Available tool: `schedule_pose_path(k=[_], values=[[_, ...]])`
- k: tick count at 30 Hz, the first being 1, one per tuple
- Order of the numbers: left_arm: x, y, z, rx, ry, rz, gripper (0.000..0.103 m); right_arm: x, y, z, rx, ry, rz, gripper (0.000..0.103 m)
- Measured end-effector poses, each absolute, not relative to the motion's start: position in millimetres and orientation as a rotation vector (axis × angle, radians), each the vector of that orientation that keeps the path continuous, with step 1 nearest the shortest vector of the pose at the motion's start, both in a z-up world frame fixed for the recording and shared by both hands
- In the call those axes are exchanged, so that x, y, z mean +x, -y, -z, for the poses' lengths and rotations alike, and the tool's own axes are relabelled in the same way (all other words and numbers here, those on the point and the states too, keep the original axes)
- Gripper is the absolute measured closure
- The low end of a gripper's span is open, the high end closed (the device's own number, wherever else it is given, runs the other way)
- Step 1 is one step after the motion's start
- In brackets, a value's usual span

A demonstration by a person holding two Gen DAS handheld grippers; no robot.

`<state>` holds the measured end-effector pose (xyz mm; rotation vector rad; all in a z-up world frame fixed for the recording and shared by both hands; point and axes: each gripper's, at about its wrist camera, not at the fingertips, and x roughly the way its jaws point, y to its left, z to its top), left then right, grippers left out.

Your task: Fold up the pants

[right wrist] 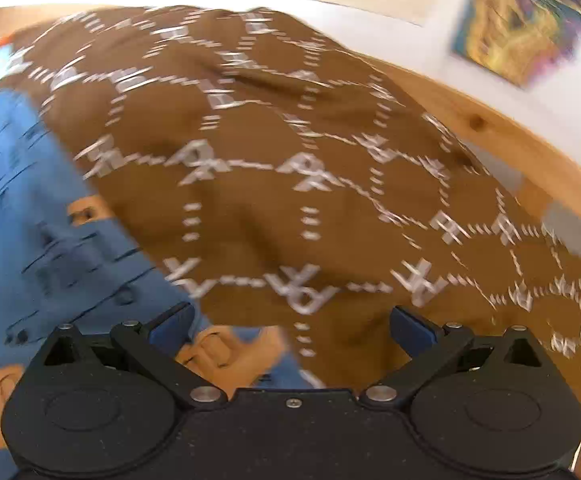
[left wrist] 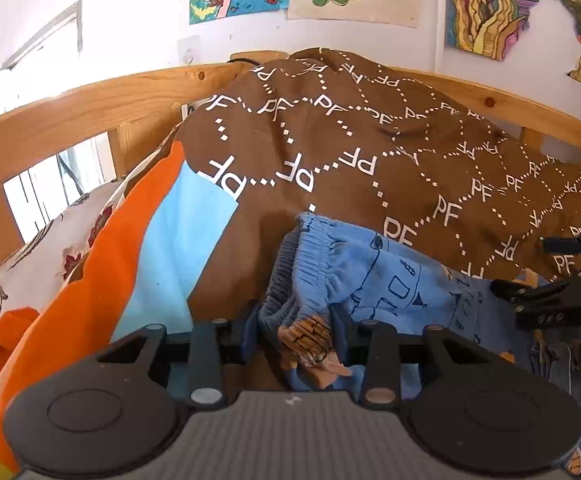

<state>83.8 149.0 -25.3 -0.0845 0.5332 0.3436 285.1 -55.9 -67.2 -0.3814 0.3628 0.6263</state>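
The blue printed pants (left wrist: pixel 370 280) lie on a brown blanket with white "PF" lettering (left wrist: pixel 370 152). My left gripper (left wrist: pixel 296 334) is shut on a bunched part of the pants near the gathered waistband, with blue and orange cloth pinched between its pads. My right gripper (right wrist: pixel 290 326) is open, its blue pads (right wrist: pixel 410 328) wide apart just above the blanket, with the edge of the pants (right wrist: pixel 30 220) under its left side. It also shows at the right edge of the left wrist view (left wrist: pixel 550 296). The right wrist view is motion-blurred.
A wooden bed rail (left wrist: pixel 90 108) runs along the back, with a white wall and colourful posters (left wrist: pixel 486 4) behind it. Orange and light blue bedding (left wrist: pixel 162 240) and a floral pillow (left wrist: pixel 50 236) lie to the left.
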Motion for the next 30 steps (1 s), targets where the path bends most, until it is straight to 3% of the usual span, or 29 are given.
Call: schedule_pose_path(k=[2, 6, 11, 15, 20, 30], values=[[86, -149, 25, -0.086, -0.537, -0.352, 0.061, 288, 63, 61, -0.312, -0.393, -0.622, 0.001], [90, -148, 26, -0.086, -0.538, -0.367, 0.06, 256, 51, 47, -0.385, -0.261, -0.652, 0.001], [92, -147, 26, -0.083, -0.543, -0.371, 0.059, 261, 20, 67, -0.507, -0.323, -0.69, 0.001], [93, -143, 26, -0.054, -0.55, -0.363, 0.055, 260, 40, 51, -0.428, -0.301, -0.665, 0.001], [91, -134, 22, -0.082, -0.547, -0.338, 0.023, 230, 76, 33, -0.48, -0.26, -0.69, 0.001], [84, -127, 25, -0.063, -0.546, -0.359, 0.015, 150, 137, 39, -0.385, -0.41, -0.698, 0.001]])
